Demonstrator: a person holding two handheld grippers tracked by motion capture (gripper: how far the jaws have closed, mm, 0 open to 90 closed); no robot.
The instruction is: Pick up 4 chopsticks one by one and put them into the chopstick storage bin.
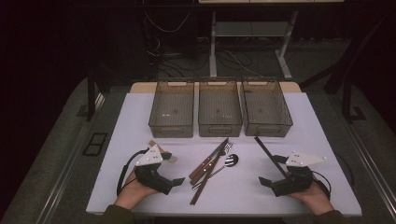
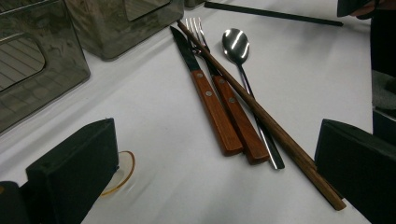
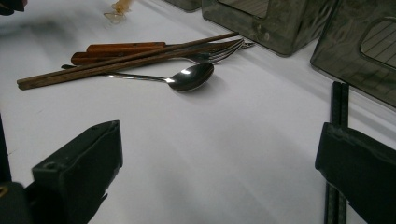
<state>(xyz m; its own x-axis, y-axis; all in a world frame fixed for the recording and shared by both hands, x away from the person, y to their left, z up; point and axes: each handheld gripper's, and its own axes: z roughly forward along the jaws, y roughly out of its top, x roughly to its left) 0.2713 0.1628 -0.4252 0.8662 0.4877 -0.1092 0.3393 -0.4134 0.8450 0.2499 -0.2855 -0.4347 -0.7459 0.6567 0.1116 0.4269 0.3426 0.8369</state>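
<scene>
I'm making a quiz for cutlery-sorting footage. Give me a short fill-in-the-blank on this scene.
Behind the cutlery stand ___ grey bins.
The knife and fork have ___ handles.
The brown chopsticks lie across the handle of the ___.
Both hand-held grippers, left and right, have their jaws ___.

Missing words: three; wooden; spoon; open

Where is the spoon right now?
In the high view the spoon lies mid-table, at the right edge of the cutlery pile, beside the fork.

light: dim, surroundings black; glare: spoon (image 2: 235, 43) bowl; blur: near claw edges soft
</scene>
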